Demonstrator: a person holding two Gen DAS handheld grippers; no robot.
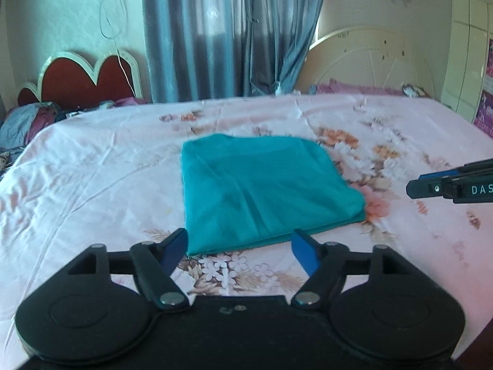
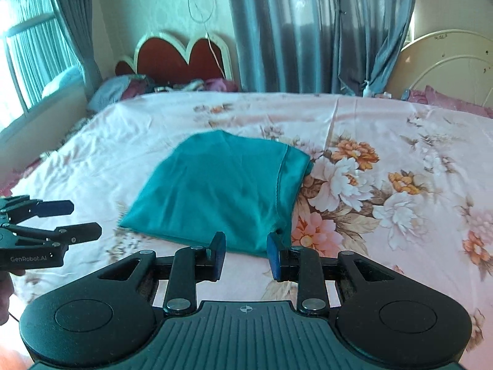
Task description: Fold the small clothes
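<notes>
The left gripper [image 1: 239, 251] is seen spread wide, its blue pads [image 1: 303, 252] well apart and nothing held between them; it is held above the bed, with the near edge of the folded teal garment [image 1: 265, 191] lying just ahead of the fingertips. The right gripper [image 2: 245, 257] is seen parted too, though narrower, its jaws empty and poised just short of the garment's [image 2: 222, 191] near hem. From the left wrist view, the right gripper [image 1: 431, 187] is caught entering from the right edge, off to the side of the garment and apart from it; its opening cannot be judged from there. From the right wrist view, the left gripper [image 2: 74, 220] is spotted at the left edge, both fingers spread, clear of the cloth. The garment is found folded into a compact rectangle, flat on the floral bedsheet [image 1: 92, 169], directly ahead of both grippers; a seam is visible down its right portion in the right wrist view, and layered edges can be made out at its near right corner. Beyond the garment, more sheet [image 2: 385, 160] with printed flowers is spread out. Further ahead, grey-blue curtains [image 1: 231, 30] are hung, a red scalloped headboard [image 1: 86, 77] is seen ahead to the left, and a cream arched headboard [image 1: 369, 58] ahead to the right.
</notes>
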